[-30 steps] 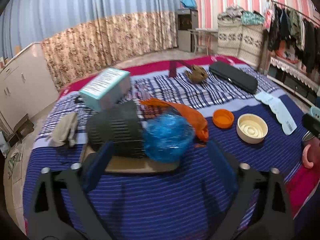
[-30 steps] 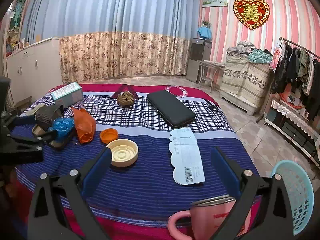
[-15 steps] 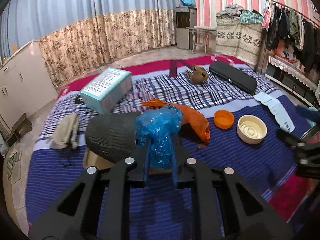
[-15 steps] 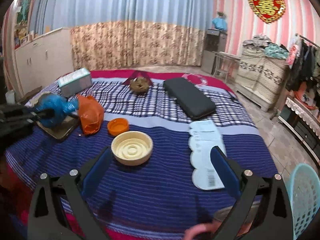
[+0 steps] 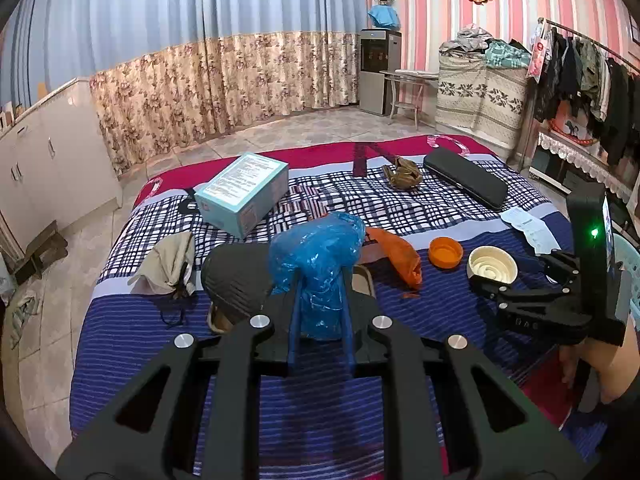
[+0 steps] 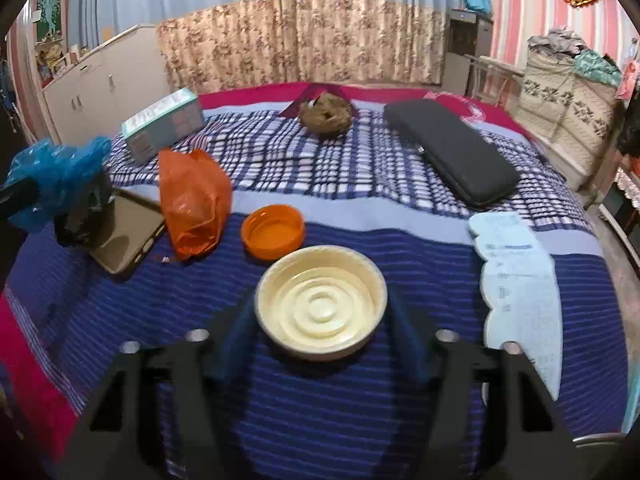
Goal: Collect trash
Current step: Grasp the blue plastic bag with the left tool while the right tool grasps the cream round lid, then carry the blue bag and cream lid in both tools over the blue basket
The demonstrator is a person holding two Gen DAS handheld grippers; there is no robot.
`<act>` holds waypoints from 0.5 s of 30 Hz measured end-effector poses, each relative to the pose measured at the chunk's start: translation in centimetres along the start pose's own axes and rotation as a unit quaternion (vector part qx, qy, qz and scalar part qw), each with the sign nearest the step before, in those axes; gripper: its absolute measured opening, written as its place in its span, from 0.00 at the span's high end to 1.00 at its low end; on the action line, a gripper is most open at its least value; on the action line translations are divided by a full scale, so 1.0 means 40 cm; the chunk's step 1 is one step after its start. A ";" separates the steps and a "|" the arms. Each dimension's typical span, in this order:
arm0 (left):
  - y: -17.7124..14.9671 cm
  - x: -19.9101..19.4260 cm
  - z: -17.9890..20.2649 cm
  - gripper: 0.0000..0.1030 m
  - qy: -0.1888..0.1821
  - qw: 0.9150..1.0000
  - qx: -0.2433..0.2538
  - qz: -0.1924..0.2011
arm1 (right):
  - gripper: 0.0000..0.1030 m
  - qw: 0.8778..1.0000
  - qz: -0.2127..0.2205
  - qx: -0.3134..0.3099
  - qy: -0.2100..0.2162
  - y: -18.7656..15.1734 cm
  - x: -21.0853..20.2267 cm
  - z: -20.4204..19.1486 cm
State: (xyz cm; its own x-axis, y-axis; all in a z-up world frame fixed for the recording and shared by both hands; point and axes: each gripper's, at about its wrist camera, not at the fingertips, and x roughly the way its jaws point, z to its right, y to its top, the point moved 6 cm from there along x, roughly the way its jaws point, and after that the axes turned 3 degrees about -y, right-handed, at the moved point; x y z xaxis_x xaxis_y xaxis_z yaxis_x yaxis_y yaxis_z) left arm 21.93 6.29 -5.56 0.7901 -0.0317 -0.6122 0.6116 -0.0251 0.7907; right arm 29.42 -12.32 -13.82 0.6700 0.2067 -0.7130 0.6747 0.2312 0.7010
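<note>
My left gripper (image 5: 320, 312) is shut on a crumpled blue plastic bag (image 5: 316, 264) and holds it above the bed; the bag also shows at the left of the right wrist view (image 6: 56, 180). My right gripper (image 6: 320, 340) is open around a cream ribbed lid (image 6: 320, 304) that lies on the blue striped bedspread (image 6: 420, 272), one finger on each side, touching or not I cannot tell. The lid (image 5: 493, 266) and the right gripper (image 5: 486, 282) also show in the left wrist view. An orange plastic bag (image 6: 194, 200) and an orange cap (image 6: 273, 230) lie just beyond the lid.
A black ribbed item (image 5: 236, 280) lies on a tablet (image 6: 120, 236). A teal box (image 6: 164, 122), a brown crumpled wad (image 6: 326, 114), a black case (image 6: 452, 148), a white paper sheet (image 6: 520, 280) and a beige cloth (image 5: 168, 264) lie on the bed. A light-blue basket (image 5: 628, 268) stands at the right.
My left gripper shut on the blue bag and lifted it off the black item. My right gripper moved left and forward from the bed's edge until its fingers flank the cream lid.
</note>
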 end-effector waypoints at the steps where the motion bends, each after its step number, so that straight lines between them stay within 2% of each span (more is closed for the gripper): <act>1: 0.003 0.001 0.005 0.85 0.001 1.000 0.002 0.002 | 0.40 1.000 0.006 -0.001 0.003 0.002 -0.008 -0.003; 5: 0.032 0.001 0.031 0.85 -0.005 1.000 0.000 0.011 | 0.40 0.998 0.058 0.009 -0.008 0.021 -0.102 0.014; 8: 0.065 -0.013 0.064 0.85 -0.007 0.999 0.009 0.032 | 0.40 0.994 0.102 0.026 -0.020 0.037 -0.207 0.057; 11: 0.093 -0.021 0.106 0.85 -0.018 0.999 0.013 0.045 | 0.40 0.988 0.141 0.034 -0.054 0.040 -0.324 0.125; 15: 0.122 -0.029 0.181 0.85 -0.037 0.997 0.023 0.059 | 0.40 0.979 0.165 0.054 -0.106 0.021 -0.425 0.239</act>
State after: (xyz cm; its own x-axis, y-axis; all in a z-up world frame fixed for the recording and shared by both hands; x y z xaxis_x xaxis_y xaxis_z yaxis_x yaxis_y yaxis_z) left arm 23.73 -1.04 -0.99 0.8500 -0.1108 -0.5150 0.5111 -0.0633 0.8572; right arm 21.55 -24.73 -0.96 0.8987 0.0495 -0.4357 0.4312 0.0802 0.8987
